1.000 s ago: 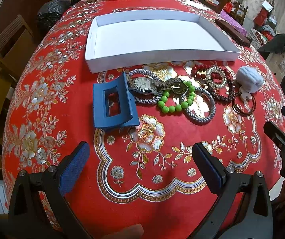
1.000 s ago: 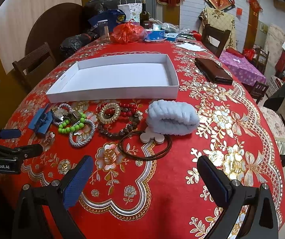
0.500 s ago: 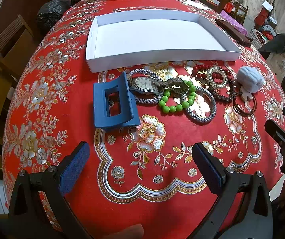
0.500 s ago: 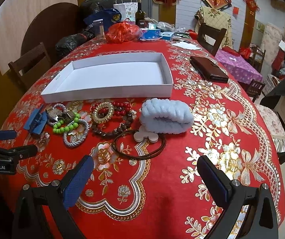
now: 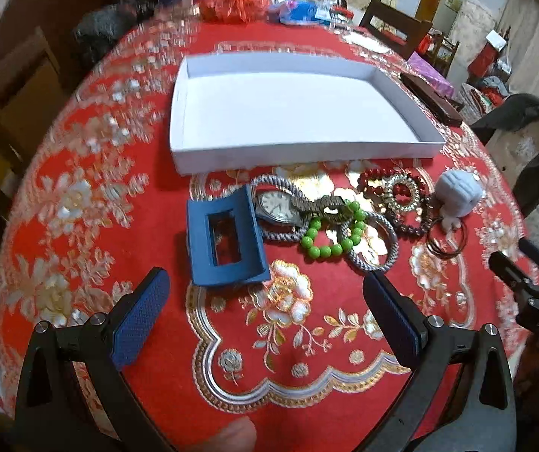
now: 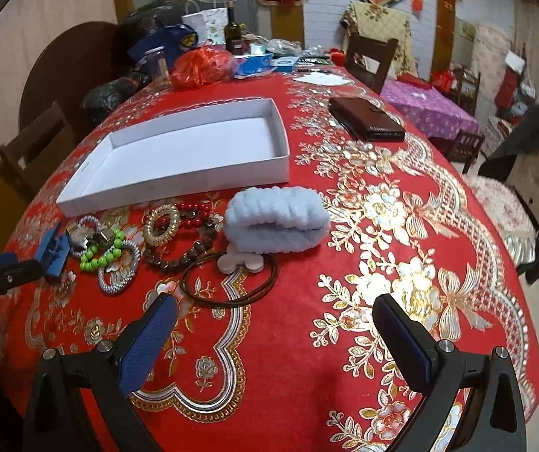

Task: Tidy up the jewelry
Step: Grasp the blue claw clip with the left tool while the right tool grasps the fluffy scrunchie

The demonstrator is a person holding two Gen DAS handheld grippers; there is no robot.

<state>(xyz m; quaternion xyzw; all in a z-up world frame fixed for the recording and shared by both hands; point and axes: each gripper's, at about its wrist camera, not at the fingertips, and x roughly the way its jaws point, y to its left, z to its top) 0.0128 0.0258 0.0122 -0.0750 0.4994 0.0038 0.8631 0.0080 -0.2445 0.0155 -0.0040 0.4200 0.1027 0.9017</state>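
The left hand-held gripper (image 5: 265, 301) hangs released, holding nothing, over the near table (image 5: 81, 196). Just beyond its fingertips, a little left of centre, lies the blue clip (image 5: 226, 239), its long axis running near to far. The rest of the jewelry trails rightward from it: watch (image 5: 278, 207), green beads (image 5: 329, 239), scrunchie (image 5: 457, 190). The white tray (image 5: 299, 158), with nothing in it, sits right behind the row. The right hand-held gripper (image 6: 273, 331) is also released and holding nothing; the brown cord loop (image 6: 228, 282) lies ahead and to its left. The left side is clearly nearer the clip, so I judge that the first pick
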